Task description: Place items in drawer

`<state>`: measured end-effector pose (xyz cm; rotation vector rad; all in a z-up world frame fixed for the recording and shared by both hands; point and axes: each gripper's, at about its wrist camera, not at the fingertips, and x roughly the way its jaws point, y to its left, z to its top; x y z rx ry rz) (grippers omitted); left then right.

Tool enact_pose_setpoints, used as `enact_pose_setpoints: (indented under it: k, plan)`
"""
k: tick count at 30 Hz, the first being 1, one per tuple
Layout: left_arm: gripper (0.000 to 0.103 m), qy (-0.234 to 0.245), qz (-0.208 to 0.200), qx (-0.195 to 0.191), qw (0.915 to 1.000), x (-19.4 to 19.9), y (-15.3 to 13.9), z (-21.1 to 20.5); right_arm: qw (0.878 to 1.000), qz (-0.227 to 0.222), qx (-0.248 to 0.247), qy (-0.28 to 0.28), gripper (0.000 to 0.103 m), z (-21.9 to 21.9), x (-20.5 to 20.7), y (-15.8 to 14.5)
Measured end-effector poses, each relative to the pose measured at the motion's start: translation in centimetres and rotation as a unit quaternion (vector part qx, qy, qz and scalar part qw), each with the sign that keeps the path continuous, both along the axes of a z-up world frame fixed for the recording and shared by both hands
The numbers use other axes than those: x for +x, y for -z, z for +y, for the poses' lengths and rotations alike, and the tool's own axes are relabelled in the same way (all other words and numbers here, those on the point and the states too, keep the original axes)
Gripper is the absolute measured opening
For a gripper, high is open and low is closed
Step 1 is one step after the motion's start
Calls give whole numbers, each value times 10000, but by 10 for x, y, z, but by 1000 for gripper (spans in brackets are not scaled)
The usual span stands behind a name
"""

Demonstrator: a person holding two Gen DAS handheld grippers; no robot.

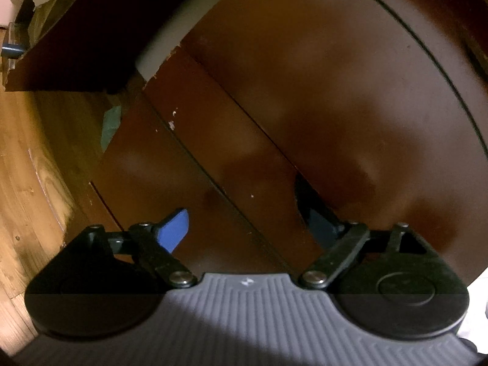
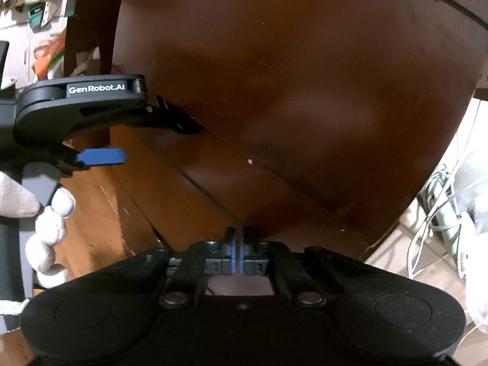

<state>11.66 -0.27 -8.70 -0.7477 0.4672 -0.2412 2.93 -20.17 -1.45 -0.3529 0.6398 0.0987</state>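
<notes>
A dark brown wooden cabinet with drawer fronts fills both views; it also shows in the right wrist view. My left gripper is open and empty, its blue-padded fingers spread wide, one finger reaching into the seam under a drawer front. The same gripper shows from the side in the right wrist view, one finger in the seam. My right gripper is shut with nothing between its pads, its tips close to the lower seam of the drawer front. No items for the drawer are in view.
Wooden floor lies at the left. A cluttered shelf or box sits at the upper left. White cables and a power strip lie on the floor at the right of the cabinet. A white-gloved hand holds the left gripper.
</notes>
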Motion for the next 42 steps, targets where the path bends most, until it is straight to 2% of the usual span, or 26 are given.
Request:
enact_pose_setpoints:
  k: [8,10,12,13,14,15,18,23,27,30,33,36,39,42]
  plan:
    - [91,-14,89,156,9998,-1,-9,-6,9999,62,-83,80,0,9,13,-4]
    - [91,-85,268,352,9990,-8,-15,-7,9992,60,-395,67,0,13,11,-3]
    - [91,-190,552,622,9964,-18,-21,-7,9974,39,-719,20,27,13,-6,-3]
    - [91,-107,619,686,9957,-24,-26,-6,9975,8,-701,-15,55,16,-13,-5]
    - [91,-33,667,769,9948,-33,-32,-5,9976,-22,-684,-50,59,19,-20,-8]
    - [91,41,714,854,9938,-42,-38,-4,9979,-38,-635,-76,59,21,-27,-12]
    - [95,149,1246,1255,9841,-72,-55,1,9996,28,-277,-79,66,24,-42,-37]
    - [96,152,1023,1945,9754,-130,-84,1,9991,402,152,-56,70,30,-77,-56]
    - [98,112,799,2431,9666,-170,-102,-1,9980,612,156,23,76,43,-94,-62]
    - [99,88,635,2628,9627,-182,-104,-2,9973,724,150,4,80,51,-102,-61]
    - [100,107,543,2694,9614,-189,-103,-8,9988,445,134,-146,80,58,-119,-51]
    - [100,178,594,2691,9611,-182,-101,-10,9988,244,-276,-320,80,58,-130,-41]
    - [100,143,619,2811,9576,-176,-98,-15,9986,-30,-466,-260,81,58,-127,-37]
    - [100,42,569,3012,9518,-175,-100,-19,9991,-102,-374,-141,83,52,-119,-37]
